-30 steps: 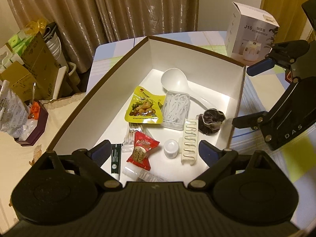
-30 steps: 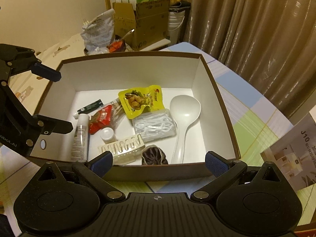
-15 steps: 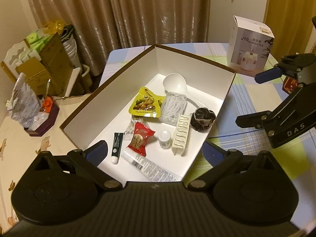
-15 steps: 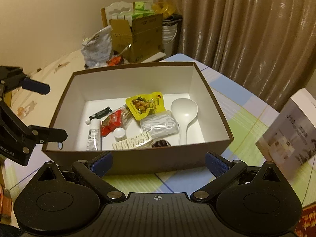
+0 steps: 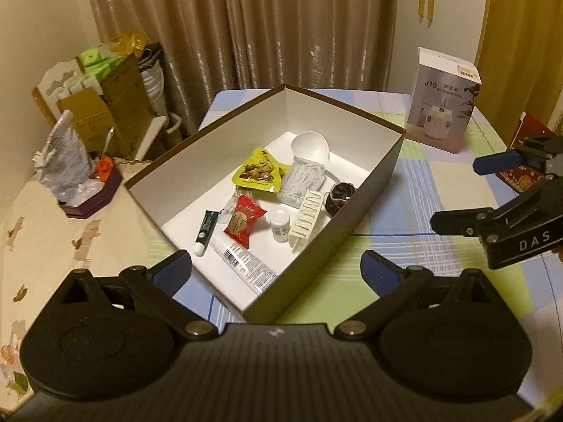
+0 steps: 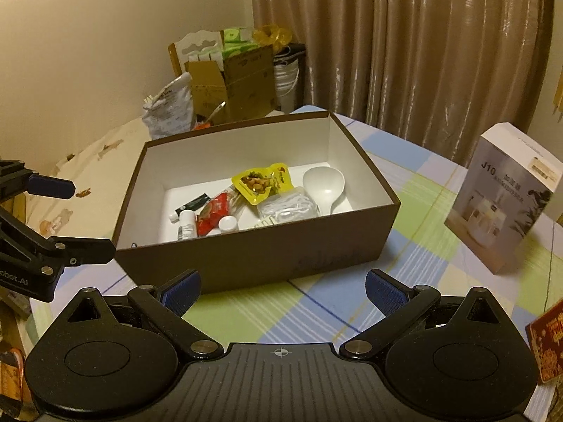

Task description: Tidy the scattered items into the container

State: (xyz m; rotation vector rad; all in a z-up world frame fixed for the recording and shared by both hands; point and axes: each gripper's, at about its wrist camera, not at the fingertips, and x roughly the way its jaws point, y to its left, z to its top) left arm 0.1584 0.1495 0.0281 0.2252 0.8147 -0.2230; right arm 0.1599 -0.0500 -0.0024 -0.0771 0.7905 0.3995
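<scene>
Brown cardboard outside and white within, the container [image 5: 366,197] sits on a checked tablecloth [image 6: 415,204], and the items lie on its floor. A white spoon [image 5: 309,146] lies at the far end, its handle running under or behind a clear packet of white sticks [image 5: 303,179]; the view does not settle which. A yellow snack pouch [image 5: 259,172] rests just beside that packet. Nearer the left wrist camera come a red candy wrapper [image 5: 242,223], a small white jar [image 5: 280,224] and a cream comb-like clip [image 5: 308,219], with a dark scrunchie [image 5: 339,197] against the side wall. A dark green tube [image 5: 207,230] and a white tube [image 5: 244,263] lie closest to the near corner.

The left gripper [image 5: 276,274] hangs above that near corner with its blue-padded fingers spread wide and nothing between them. The right gripper [image 6: 283,290] is held over the tablecloth in front of the container's long brown side, its jaws likewise parted and empty. Each gripper shows at the edge of the other's view, well apart from the container.

A white humidifier box [image 6: 510,197] stands upright on the tablecloth to the right of the container. A red patterned card [image 6: 547,344] lies near the table edge. Beyond the table are cardboard boxes [image 6: 232,81] and brown curtains [image 6: 422,45].
</scene>
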